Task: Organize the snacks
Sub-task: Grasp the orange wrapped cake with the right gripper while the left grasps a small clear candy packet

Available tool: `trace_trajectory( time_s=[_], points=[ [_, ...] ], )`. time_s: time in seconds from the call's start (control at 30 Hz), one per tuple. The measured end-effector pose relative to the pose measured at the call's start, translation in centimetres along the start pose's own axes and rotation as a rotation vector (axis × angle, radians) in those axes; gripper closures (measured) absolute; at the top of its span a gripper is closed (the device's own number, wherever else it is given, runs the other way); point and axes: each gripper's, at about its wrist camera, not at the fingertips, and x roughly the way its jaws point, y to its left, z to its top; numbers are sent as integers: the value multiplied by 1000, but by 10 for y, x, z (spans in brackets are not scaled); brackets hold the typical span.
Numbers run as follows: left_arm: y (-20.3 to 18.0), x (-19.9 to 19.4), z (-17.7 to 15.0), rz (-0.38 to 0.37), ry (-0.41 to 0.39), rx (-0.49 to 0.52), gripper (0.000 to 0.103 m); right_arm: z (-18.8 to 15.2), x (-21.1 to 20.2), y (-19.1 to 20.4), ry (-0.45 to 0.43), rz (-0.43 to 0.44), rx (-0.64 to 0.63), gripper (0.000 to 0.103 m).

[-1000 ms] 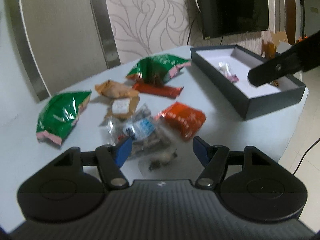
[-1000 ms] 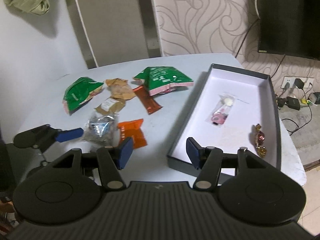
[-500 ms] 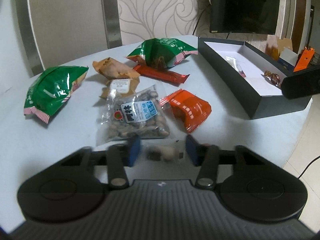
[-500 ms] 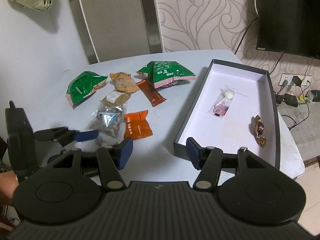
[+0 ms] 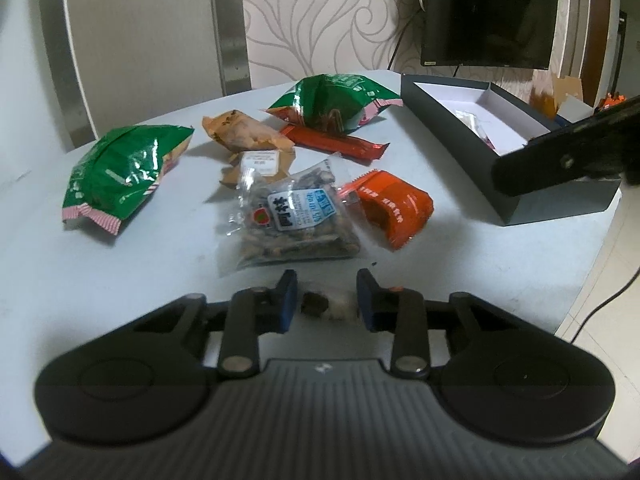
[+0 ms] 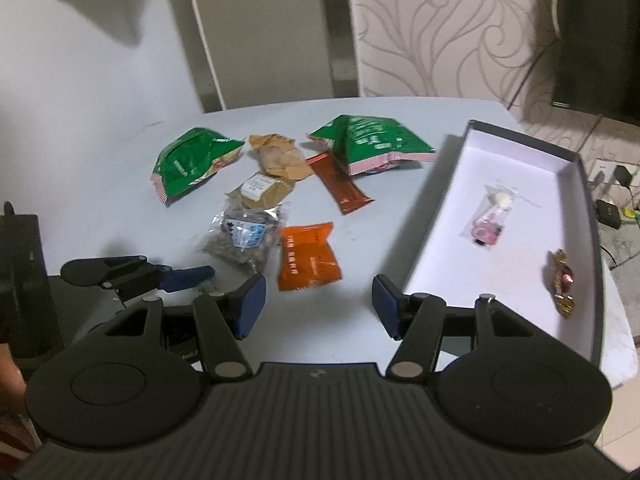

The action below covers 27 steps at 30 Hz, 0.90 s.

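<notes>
Narrowing since a second ago, the left gripper [image 5: 326, 306] has brought its blue jaws in from wide apart to either side of a small clear-wrapped candy [image 5: 325, 305], low in the centre of the left wrist frame. The jaws look to be touching or just short of the wrapper ends; I cannot tell whether they pinch it yet. The candy lies on the bench [image 5: 120, 280] with its long axis across the frame, dark end to the left and pale end to the right, running straight from one jaw to the other. That suggests the pick is nearly made, with the lift not yet done.

Just beyond it sits the clear bag of seeds [image 5: 294, 216], with the orange packet [image 5: 394, 208] at its right. Farther back lie two green bags, brown packets and a red bar. At the upper right stands the dark box [image 6: 592, 216], already holding two sweets.

The right gripper [image 6: 318, 306] hovers with jaws wide apart and empty, near the box's front edge.
</notes>
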Motion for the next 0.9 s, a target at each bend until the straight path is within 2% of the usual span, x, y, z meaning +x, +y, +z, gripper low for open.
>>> trace_trajectory(
  time_s=[0.27,0.57,0.6,0.63,0.73,0.9],
  points=[
    [34,0,1,89,9,-58,69,17,42,6,43,12,-47,38],
    [51,-4,-2,130,12,-79,68,31,111,16,156,-20,-139,40],
    [52,-3,-1,132,12,-80,67,32,115,15,160,-19,-136,43],
    [52,-3,-1,135,11,-81,67,32,118,14,162,-10,-126,50],
    [56,0,1,146,10,-89,67,32,120,16,157,-13,-137,55],
    [60,4,4,156,5,-89,66,22,110,14,151,-21,-110,56]
  ],
)
